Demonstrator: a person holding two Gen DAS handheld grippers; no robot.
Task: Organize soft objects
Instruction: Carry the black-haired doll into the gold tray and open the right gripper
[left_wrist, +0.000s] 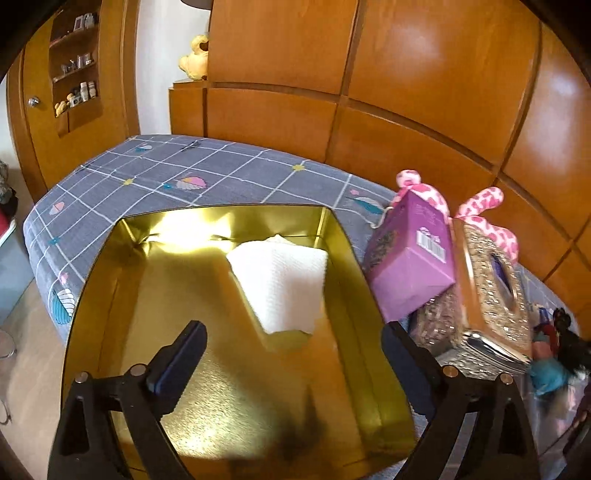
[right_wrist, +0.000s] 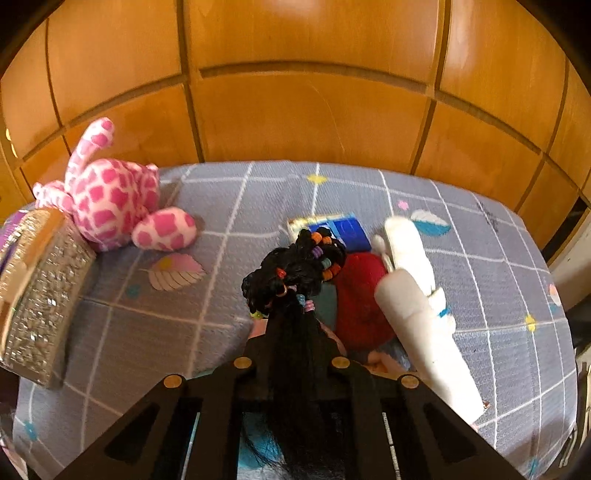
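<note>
- Low centre, right view: right claw (right_wrist: 291, 295) clenched on doll hair (right_wrist: 295, 273); light, limp, slippery, so grip near the head.
- Left claw (left_wrist: 291, 343) released over tin (left_wrist: 92, 295).

napkin (left_wrist: 284, 284) in tin (left_wrist: 110, 280) | tin on bed (left_wrist: 221, 166) | boxes (left_wrist: 413, 258) right of tin | plush (right_wrist: 110, 192) behind boxes

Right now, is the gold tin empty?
No, a folded white paper towel lies inside the gold tin, toward its far right corner.
</note>
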